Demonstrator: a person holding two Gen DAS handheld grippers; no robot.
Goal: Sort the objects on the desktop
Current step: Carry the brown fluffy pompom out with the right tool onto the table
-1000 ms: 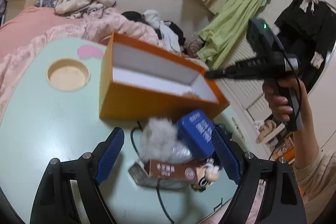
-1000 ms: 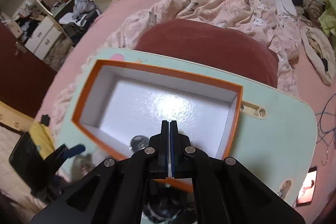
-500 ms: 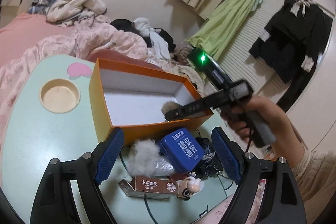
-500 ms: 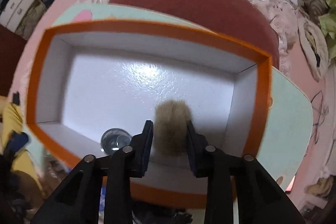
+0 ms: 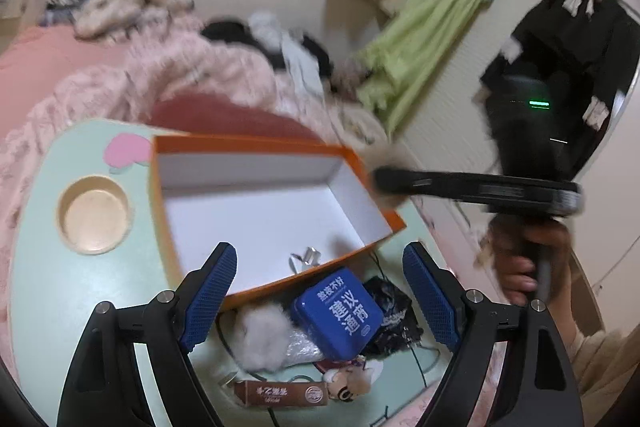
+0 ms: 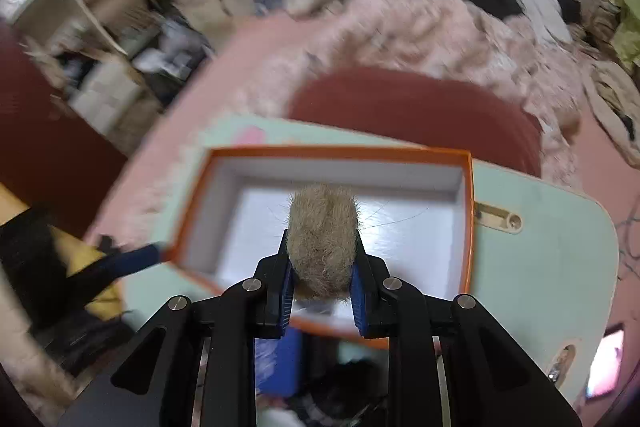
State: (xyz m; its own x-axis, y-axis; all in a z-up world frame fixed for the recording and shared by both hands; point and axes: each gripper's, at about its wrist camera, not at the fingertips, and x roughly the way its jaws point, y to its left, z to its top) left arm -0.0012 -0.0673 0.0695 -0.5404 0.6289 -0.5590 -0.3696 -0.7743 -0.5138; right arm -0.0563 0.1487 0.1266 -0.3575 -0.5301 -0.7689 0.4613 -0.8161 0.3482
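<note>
An orange box with a white inside stands open on the pale green table; it also shows in the right wrist view. A small metal item lies inside it. My right gripper is shut on a beige fur ball, held above the box's near edge; in the left wrist view the ball shows blurred at the box's right corner. My left gripper is open and empty above a pile: a blue tin, a white fluffy ball, a brown carton, a small figurine.
A round wooden recess and a pink heart mark the table's left part. A dark pouch and a black cable lie by the tin. A red cushion and a pink bed lie beyond the table.
The right gripper has closed on the beige fur ball and lifted it up out of the box toward the box's near edge. The left gripper has shifted a little over the pile.
</note>
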